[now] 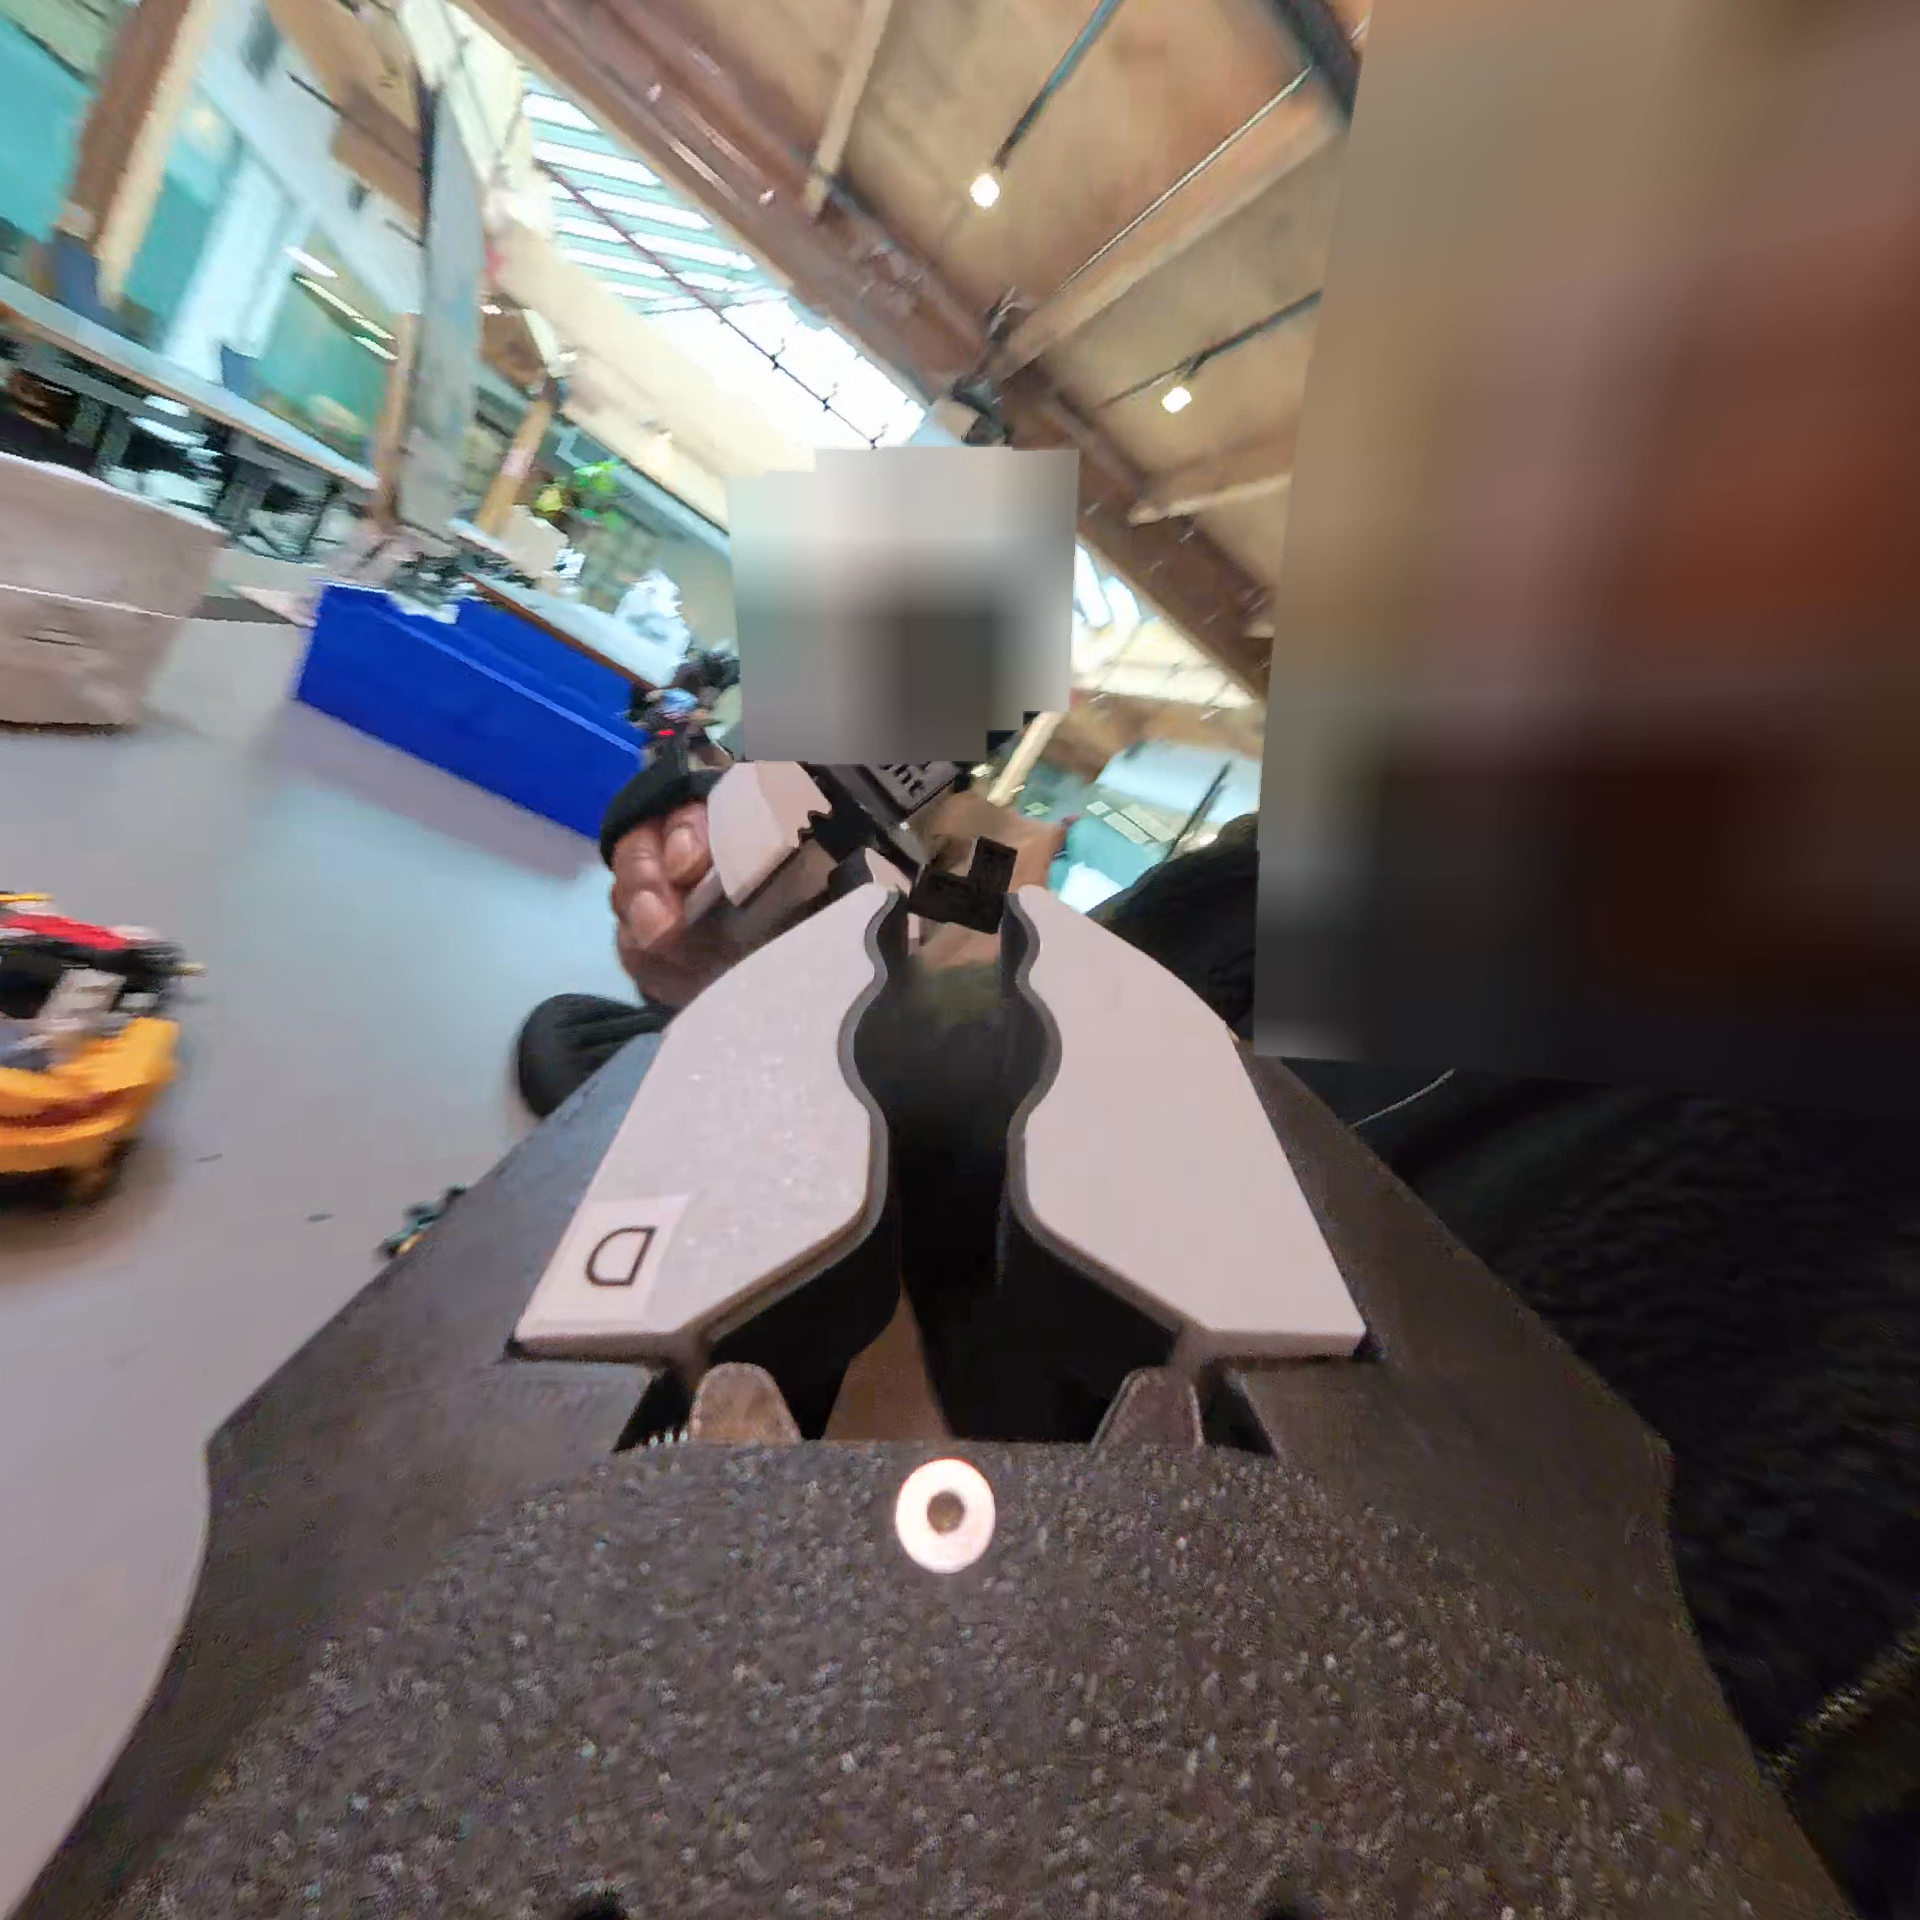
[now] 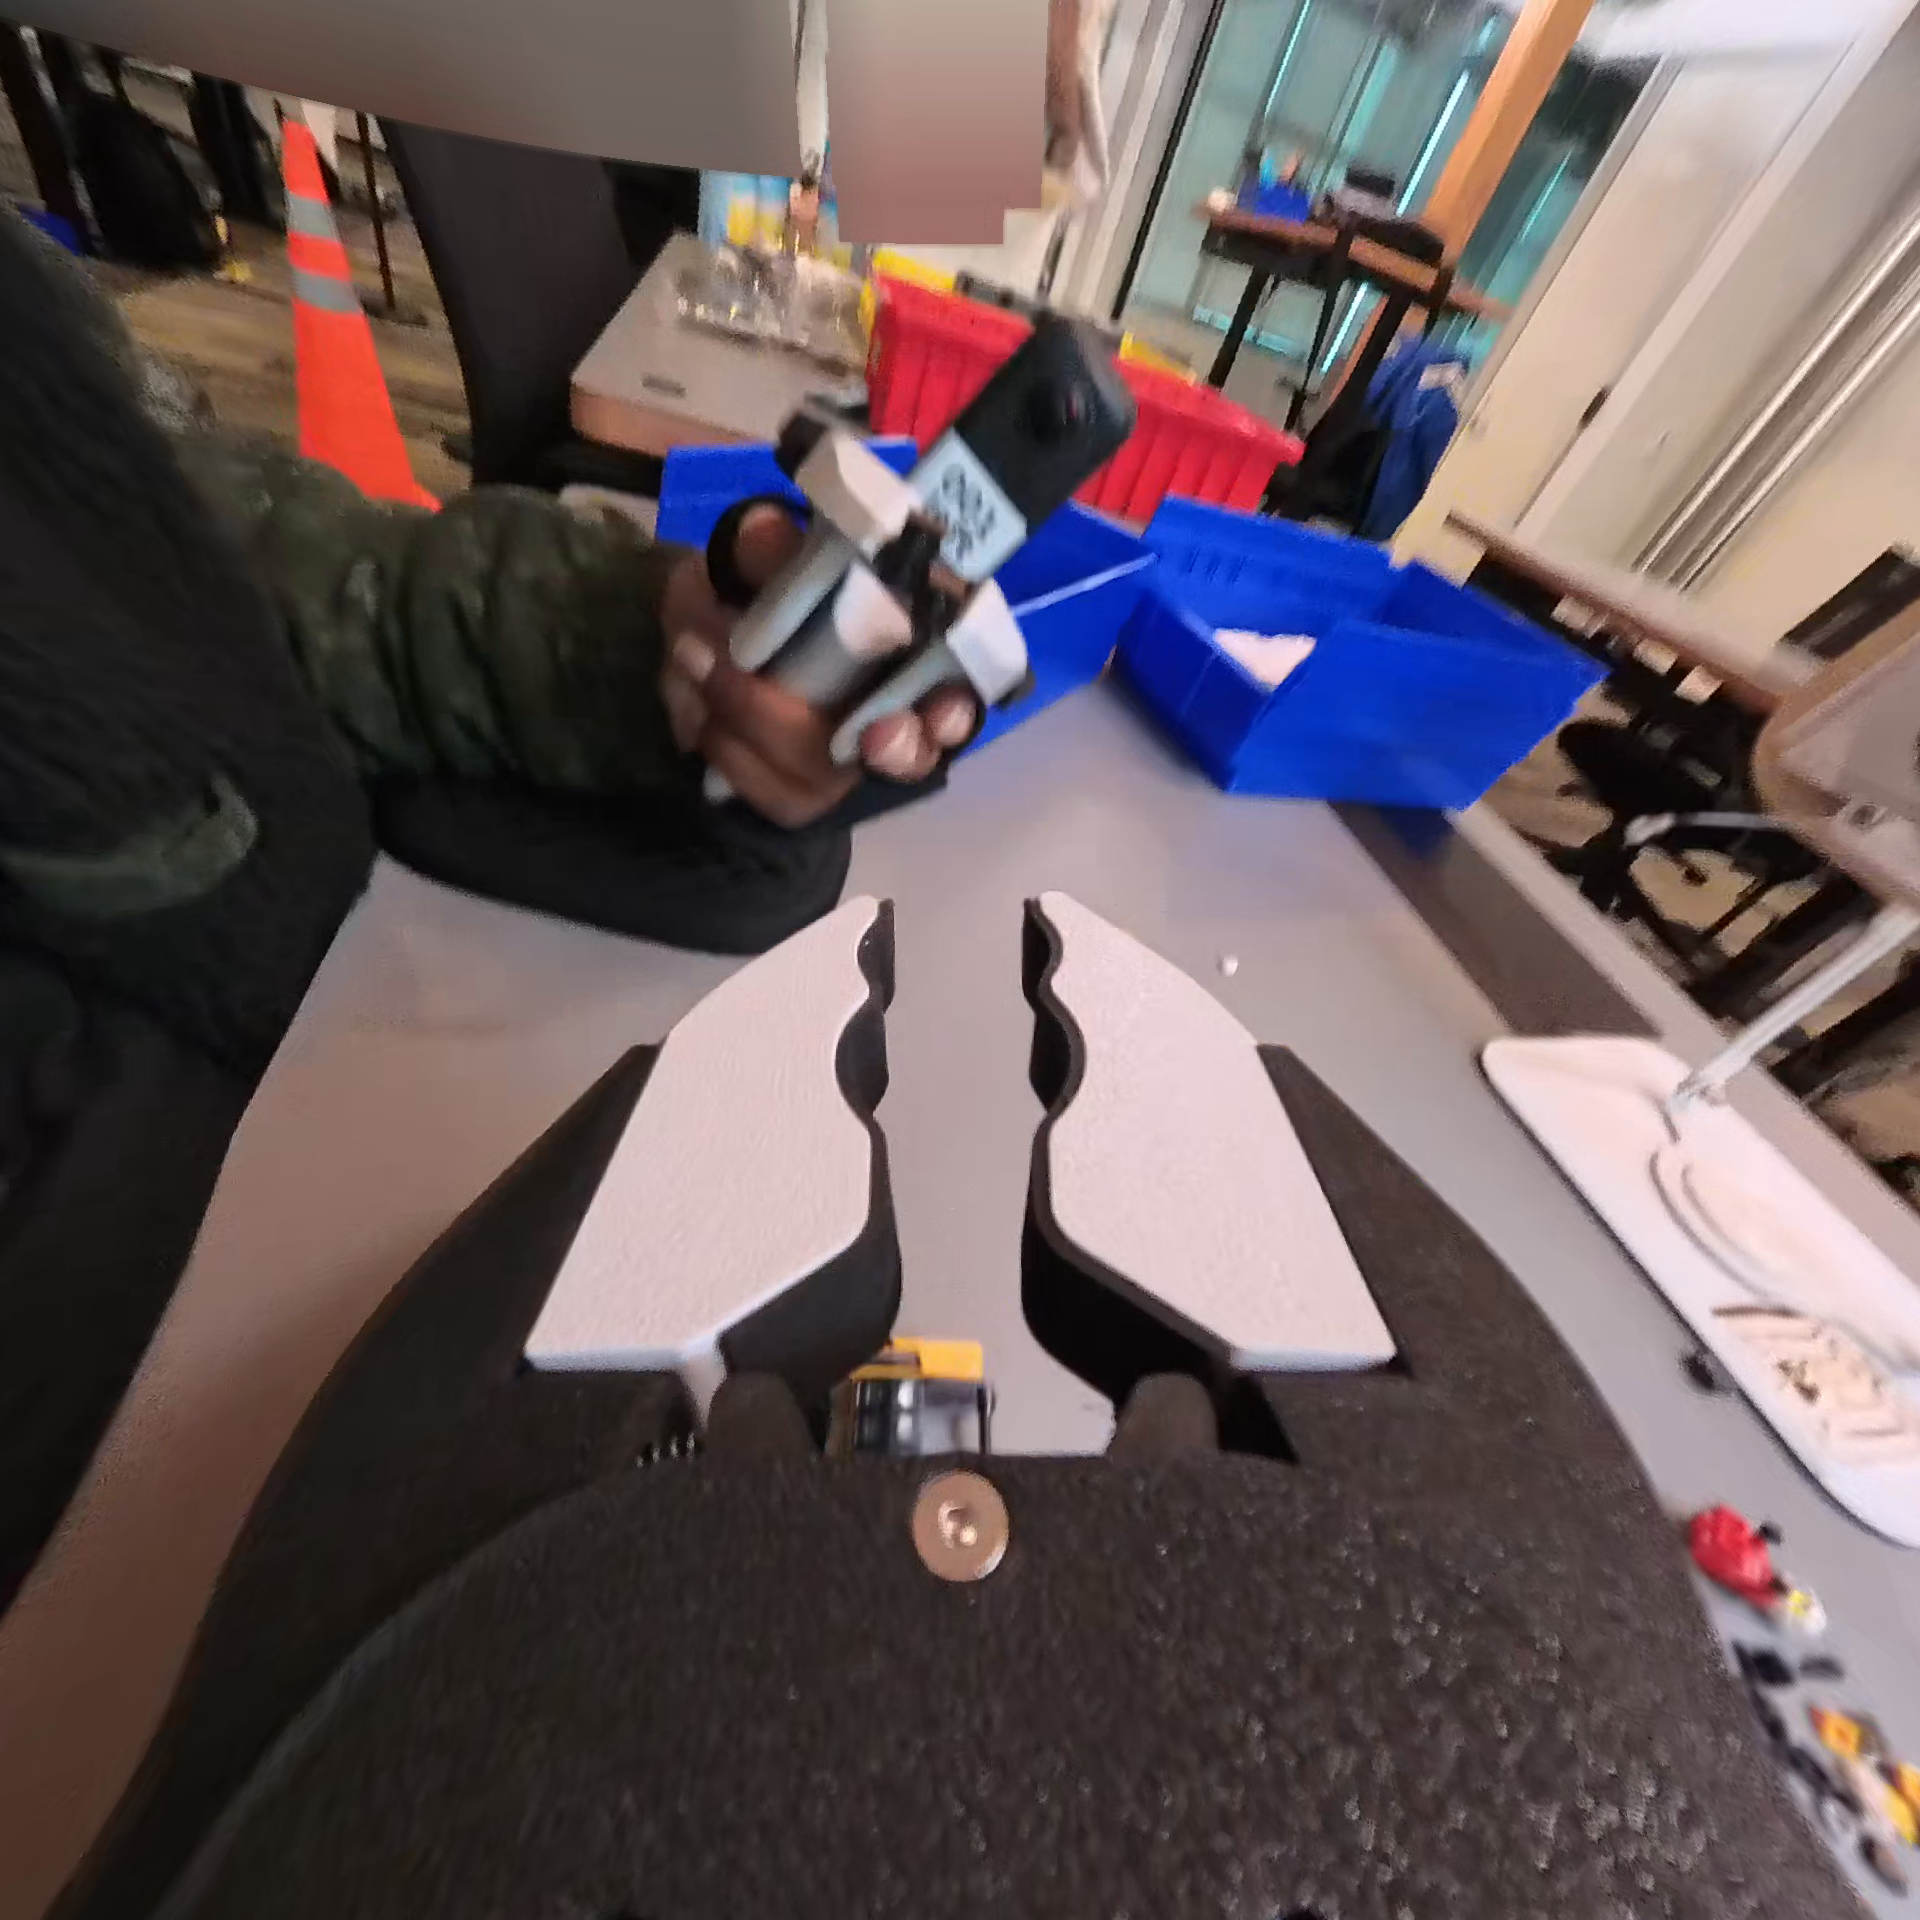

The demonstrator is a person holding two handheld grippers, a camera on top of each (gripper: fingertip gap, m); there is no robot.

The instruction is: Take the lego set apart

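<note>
Two grippers (image 1: 954,909) (image 2: 958,914), three blue bins (image 2: 1351,675), one orange cone (image 2: 338,343), one white tray (image 2: 1704,1247)

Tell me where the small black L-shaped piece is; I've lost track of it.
In the left wrist view, the black L-shaped piece sits pinched at the tips of the left tongs, lifted off the grey table.

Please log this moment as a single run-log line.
left hand-held gripper: shut on small black angular lego piece, raised | right hand-held gripper: open, empty | yellow lego model: on grey table
</note>
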